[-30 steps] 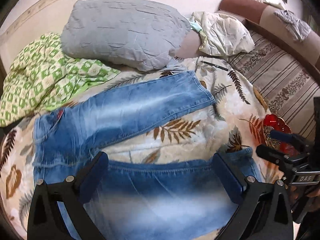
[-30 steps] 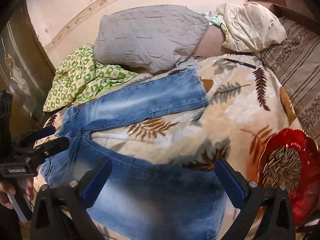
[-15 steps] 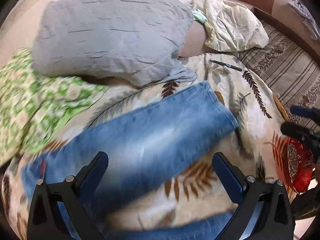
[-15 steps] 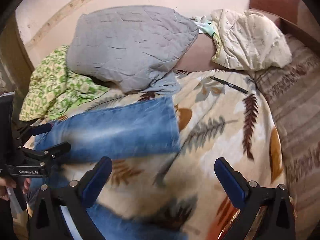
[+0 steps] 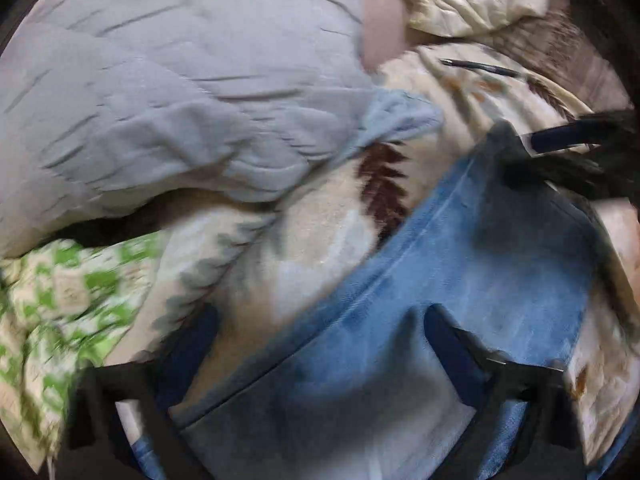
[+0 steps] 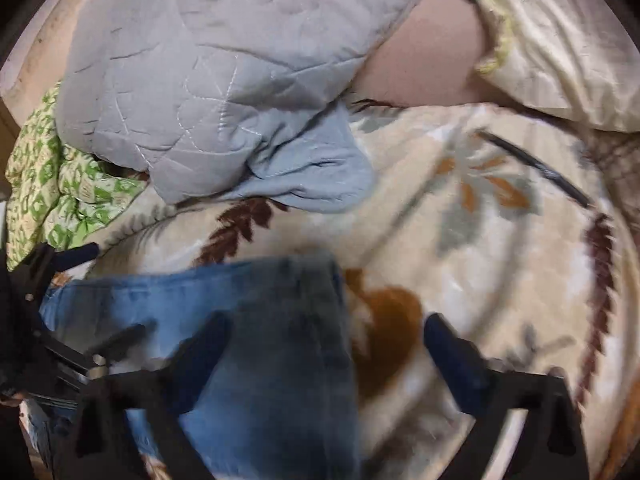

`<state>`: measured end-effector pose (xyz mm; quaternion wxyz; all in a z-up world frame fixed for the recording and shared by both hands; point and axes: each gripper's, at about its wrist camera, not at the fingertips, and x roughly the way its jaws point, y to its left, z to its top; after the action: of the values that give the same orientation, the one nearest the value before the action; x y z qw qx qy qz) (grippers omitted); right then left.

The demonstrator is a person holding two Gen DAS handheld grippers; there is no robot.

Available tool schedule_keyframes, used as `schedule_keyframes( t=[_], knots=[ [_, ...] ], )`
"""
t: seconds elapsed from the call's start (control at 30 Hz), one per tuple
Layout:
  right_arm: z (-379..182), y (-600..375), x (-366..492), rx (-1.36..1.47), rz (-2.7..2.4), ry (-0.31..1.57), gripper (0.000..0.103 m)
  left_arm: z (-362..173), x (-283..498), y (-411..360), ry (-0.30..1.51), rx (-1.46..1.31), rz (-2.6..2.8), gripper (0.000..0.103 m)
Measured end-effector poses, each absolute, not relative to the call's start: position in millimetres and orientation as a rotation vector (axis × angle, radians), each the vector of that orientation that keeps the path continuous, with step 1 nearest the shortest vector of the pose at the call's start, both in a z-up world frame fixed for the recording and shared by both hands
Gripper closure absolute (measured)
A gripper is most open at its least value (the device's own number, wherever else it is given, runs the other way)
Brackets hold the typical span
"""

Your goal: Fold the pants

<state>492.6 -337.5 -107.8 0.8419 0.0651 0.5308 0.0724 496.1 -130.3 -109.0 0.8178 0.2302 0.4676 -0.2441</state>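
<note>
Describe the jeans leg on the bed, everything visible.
The jeans leg is faded blue denim, paler along the middle, with a side seam running its length and a straight hem end. It lies flat on the leaf-print blanket, slanting toward the grey quilted pillow without touching it. The right claw straddles the hem edge, closing, pads not yet pinching cloth. The left claw hovers over the leg's long edge, also closing. Motion blur hides finer detail.

Light: soft and even indoor light; no glare is seen.
Shadow: the jeans (image 5: pixel 460 300) are darkened beneath each tool.
Blur: both views are smeared; the green cloth (image 5: pixel 60 300) is streaked.
Edges: strongly bent by the fisheye, with black corners.
</note>
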Motion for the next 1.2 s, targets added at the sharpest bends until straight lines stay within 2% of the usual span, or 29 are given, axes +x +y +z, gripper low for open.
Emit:
schedule_keyframes(
  t=[0.03,0.17,0.37,0.63,0.8,0.97,1.17,1.2],
  knots=[
    [-113,-336,498,0.13,0.176,1.137,0.093,-116,500,-131,1.06,0.496,-0.511,0.1],
    [-111,-324,488,0.064,0.224,1.126,0.094,-103,488,-130,1.056,0.497,-0.542,0.101],
    [-69,-333,439,0.096,0.272,1.054,0.094,-56,435,-123,0.988,0.497,-0.566,0.101],
    [-1,-331,327,0.08,0.338,0.926,0.094,8,308,-111,0.864,0.531,-0.6,0.101],
    [19,-336,230,0.09,0.375,0.841,0.094,31,220,-110,0.783,0.556,-0.639,0.1],
    [3,-341,146,0.066,0.366,0.86,0.094,13,147,-124,0.772,0.579,-0.683,0.1],
    [-61,-342,90,0.051,0.339,1.065,0.093,-72,101,-138,0.912,0.614,-0.701,0.1],
    [-75,-339,86,0.054,0.342,1.131,0.089,-87,99,-138,0.935,0.63,-0.682,0.1]
  ],
)
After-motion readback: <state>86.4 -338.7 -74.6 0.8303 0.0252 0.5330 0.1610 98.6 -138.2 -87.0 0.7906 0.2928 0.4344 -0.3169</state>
